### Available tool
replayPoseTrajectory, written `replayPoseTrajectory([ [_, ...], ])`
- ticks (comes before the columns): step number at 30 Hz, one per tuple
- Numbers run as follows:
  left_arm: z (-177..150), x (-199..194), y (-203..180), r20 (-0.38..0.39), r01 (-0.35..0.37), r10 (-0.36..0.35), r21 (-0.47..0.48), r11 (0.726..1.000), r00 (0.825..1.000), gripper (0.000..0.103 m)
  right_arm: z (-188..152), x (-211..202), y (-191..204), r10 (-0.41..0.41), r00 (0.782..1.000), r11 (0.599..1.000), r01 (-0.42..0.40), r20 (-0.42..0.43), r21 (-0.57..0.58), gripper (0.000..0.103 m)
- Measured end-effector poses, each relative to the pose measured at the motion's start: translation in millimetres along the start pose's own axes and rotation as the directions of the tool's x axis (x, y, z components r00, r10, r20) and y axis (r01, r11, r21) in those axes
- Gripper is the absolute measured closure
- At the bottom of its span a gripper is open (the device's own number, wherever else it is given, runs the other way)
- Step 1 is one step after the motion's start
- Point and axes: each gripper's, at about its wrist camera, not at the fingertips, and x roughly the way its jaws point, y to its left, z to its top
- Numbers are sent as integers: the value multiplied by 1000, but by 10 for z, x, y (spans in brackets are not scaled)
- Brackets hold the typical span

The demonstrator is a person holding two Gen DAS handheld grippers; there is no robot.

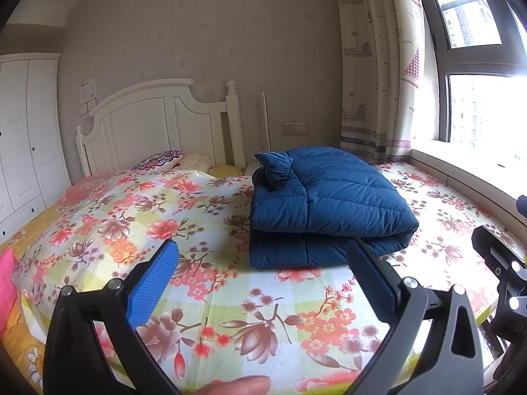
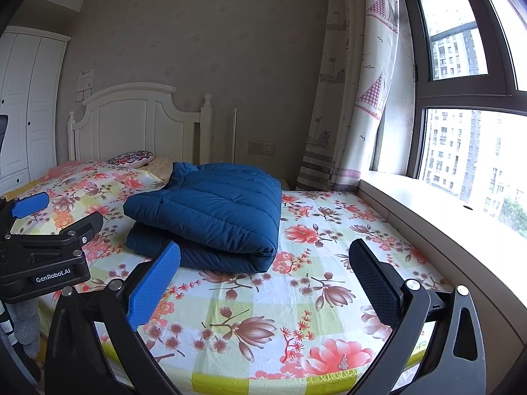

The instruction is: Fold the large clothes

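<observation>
Hovering nearest the cameras, the left gripper [image 1: 263,263] and right gripper [image 2: 265,261] are both gaping wide with nothing between their fingers, poised above the floral bedsheet [image 1: 204,296]. Just beyond them, the blue padded jacket [image 1: 326,204] is lying on the sheet toward the window side of the bed, already doubled into a thick, squarish bundle. The folding is looking essentially finished; at most a tidying press may be remaining. Farther back, pillows [image 1: 161,159] are resting against the white headboard [image 1: 158,121]. The jacket's underside and far edge are staying hidden, so its sleeves cannot be checked.
</observation>
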Motion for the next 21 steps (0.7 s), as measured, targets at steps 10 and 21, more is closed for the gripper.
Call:
replayPoseTrajectory([
  [10, -7, -5, -4, 0, -2, 2, 0, 1000, 1000, 2, 0, -3, 1, 0, 1000, 1000, 0, 1, 1, 4],
  [21, -30, -1, 6, 7, 11, -11, 1, 1000, 1000, 2, -51, 54, -51, 24, 1000, 1000, -24, -18, -3, 4],
])
